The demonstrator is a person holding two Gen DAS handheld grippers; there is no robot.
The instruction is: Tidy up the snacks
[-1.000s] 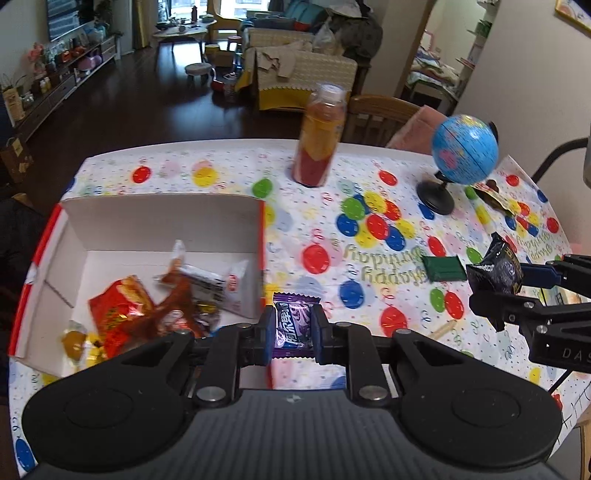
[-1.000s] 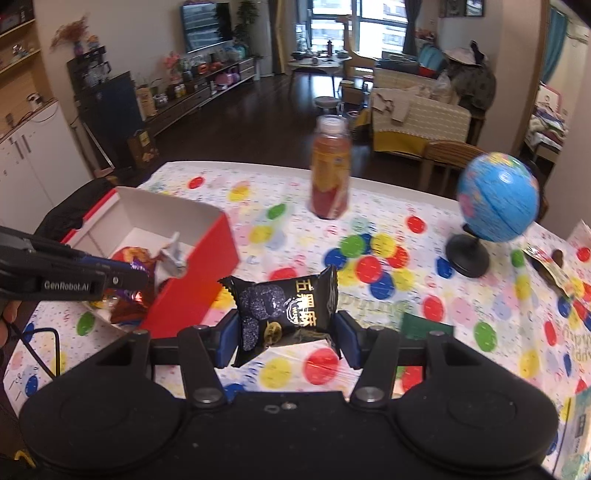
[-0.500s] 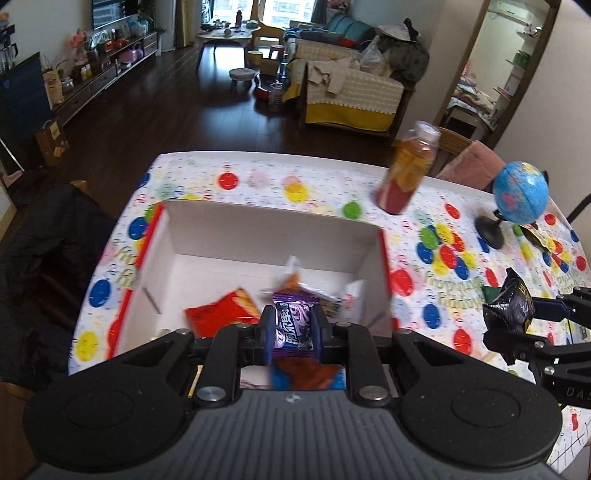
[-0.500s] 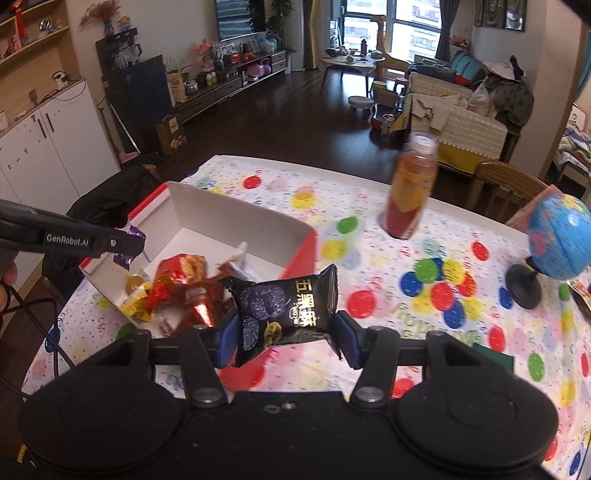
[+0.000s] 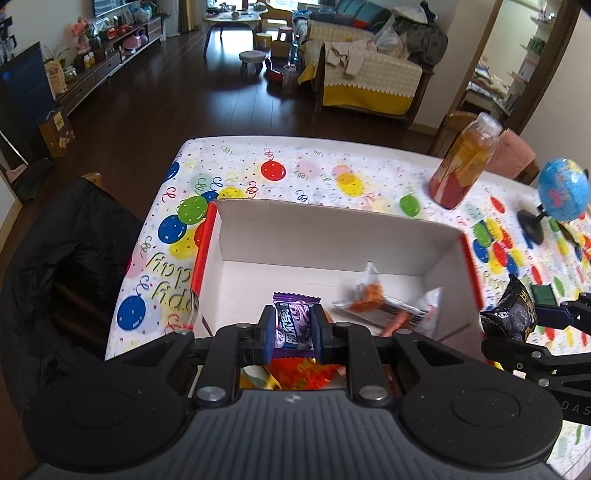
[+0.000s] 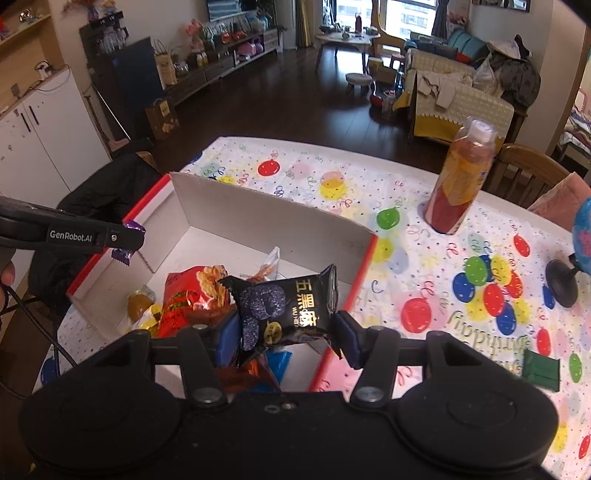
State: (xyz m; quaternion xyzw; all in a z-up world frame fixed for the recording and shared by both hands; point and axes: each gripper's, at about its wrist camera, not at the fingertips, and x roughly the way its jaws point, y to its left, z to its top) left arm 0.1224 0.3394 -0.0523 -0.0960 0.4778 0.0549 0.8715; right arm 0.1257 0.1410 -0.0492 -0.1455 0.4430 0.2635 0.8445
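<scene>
Dark glossy wooden floor [image 5: 155, 107] runs back to a sofa draped in a cream-and-yellow blanket [image 5: 369, 79]. A low round wooden coffee table [image 6: 343, 38] stands before bright windows [image 6: 402, 11]. A long low media cabinet [image 6: 229, 59] lines the left wall, with white cupboards [image 6: 40, 136] nearer. Daylight fills the room.

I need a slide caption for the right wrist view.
Right gripper holds a black snack packet above the open box of snacks.

globe [image 6: 583, 236] cut by right edge, box [image 5: 332, 229] near wall hidden
</scene>
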